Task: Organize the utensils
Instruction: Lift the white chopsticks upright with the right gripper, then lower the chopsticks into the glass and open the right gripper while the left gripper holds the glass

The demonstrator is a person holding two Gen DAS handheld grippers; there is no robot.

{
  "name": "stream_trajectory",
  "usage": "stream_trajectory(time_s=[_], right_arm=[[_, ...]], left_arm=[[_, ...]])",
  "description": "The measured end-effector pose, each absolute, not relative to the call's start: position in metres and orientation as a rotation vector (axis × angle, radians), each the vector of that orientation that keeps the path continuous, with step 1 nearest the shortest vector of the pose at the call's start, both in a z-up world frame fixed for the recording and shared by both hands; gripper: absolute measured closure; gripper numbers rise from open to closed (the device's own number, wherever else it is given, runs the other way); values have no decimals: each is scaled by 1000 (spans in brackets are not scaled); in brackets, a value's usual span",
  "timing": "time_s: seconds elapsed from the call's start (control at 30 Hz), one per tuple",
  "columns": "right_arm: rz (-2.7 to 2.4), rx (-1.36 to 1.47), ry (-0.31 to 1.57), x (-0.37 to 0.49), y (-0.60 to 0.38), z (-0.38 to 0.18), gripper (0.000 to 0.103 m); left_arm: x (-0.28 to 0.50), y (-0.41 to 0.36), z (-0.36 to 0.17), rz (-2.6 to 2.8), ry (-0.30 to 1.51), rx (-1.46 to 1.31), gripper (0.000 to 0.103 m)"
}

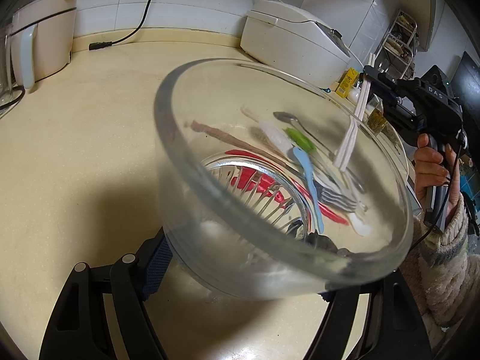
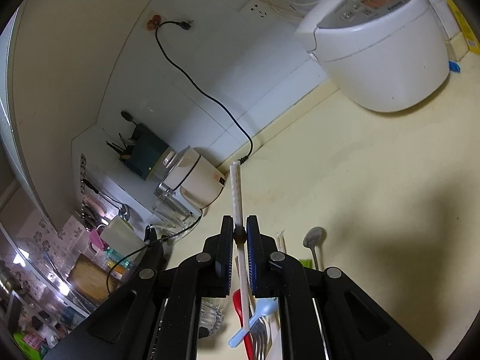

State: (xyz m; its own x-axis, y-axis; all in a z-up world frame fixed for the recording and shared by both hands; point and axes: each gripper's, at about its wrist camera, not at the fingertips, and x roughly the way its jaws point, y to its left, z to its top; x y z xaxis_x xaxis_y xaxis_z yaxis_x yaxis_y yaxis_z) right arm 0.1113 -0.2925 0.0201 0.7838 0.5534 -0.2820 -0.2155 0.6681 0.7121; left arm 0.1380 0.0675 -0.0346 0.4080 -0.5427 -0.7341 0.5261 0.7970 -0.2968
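Kitchen: a cream surface (image 1: pixel 90 120) is seen before a white tiled wall; a white rice cooker (image 1: pixel 295 42) stands at the back.
Landmark: a large glass bowl (image 1: pixel 399 204), tilted and raised, is gripped by the left gripper (image 1: pixel 240 282); its fingers (image 1: pixel 157 265) are clenched on the bowl's lower wall.
Chopsticks: a white pair (image 2: pixel 237 198) is pinched by the right gripper (image 2: pixel 240 232), near the middle of the sticks, beside the right rim of the bowl.
Handling of chopsticks: judged light, stiff, smooth and thin; they may slip or swivel, so a hold near the middle is judged best.
Handling of bowl: judged heavy, slippery and fragile; a firm hold on the wall is needed.
Place of other utensils: seen through the glass, lying on the surface behind the bowl.
Count: one metal spoon (image 1: pixel 285 117), one green piece (image 1: pixel 300 139), one pale blue fork (image 1: pixel 309 186), one red utensil (image 1: pixel 258 184), one steel fork (image 1: pixel 336 196); further pieces cannot be told apart.
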Motion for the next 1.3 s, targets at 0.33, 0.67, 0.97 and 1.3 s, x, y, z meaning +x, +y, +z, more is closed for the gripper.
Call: stream_trajectory(time_s=[0.33, 0.67, 0.97, 1.3], right_arm=[[474, 702, 480, 105, -287, 36, 94], [658, 699, 410, 106, -246, 95, 94], [788, 632, 372, 119, -191, 126, 94], [745, 437, 407, 115, -142, 97, 94]], left_arm=[[138, 68, -34, -675, 933, -22, 23], [139, 68, -34, -676, 933, -25, 23], [139, 68, -34, -673, 933, -17, 23], [136, 66, -34, -661, 931, 10, 23]])
